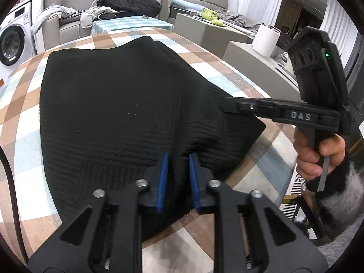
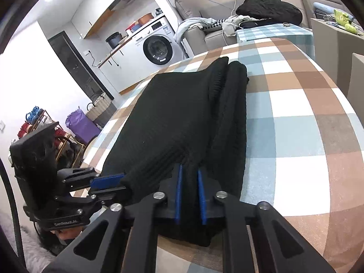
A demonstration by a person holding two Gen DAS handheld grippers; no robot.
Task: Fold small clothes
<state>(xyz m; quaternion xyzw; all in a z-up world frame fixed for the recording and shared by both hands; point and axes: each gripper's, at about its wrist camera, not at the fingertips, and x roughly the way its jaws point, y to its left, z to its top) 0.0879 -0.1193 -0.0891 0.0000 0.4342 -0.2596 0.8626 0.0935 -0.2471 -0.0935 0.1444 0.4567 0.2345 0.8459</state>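
Note:
A black ribbed knit garment [image 1: 113, 102] [image 2: 173, 113] lies folded on the checked tablecloth [image 1: 22, 104] [image 2: 295, 113], its folded layers running away from me in the right wrist view. My left gripper [image 1: 179, 155] [image 2: 120, 182] is shut on the near edge, with bunched knit between its blue pads [image 1: 165, 166]. My right gripper [image 2: 189, 168] [image 1: 227, 104] is shut on the same near edge further right, fabric pinched between its blue pads [image 2: 200, 182]. A hand [image 1: 318, 157] holds the right gripper's handle.
The table edge curves just below both grippers. Beyond the table are a grey sofa with a black jacket [image 1: 129, 0] [image 2: 268, 6], a washing machine [image 1: 11, 43] [image 2: 159, 50], grey low tables with a paper roll [image 1: 265, 39], and a black cable [image 1: 11, 193] at left.

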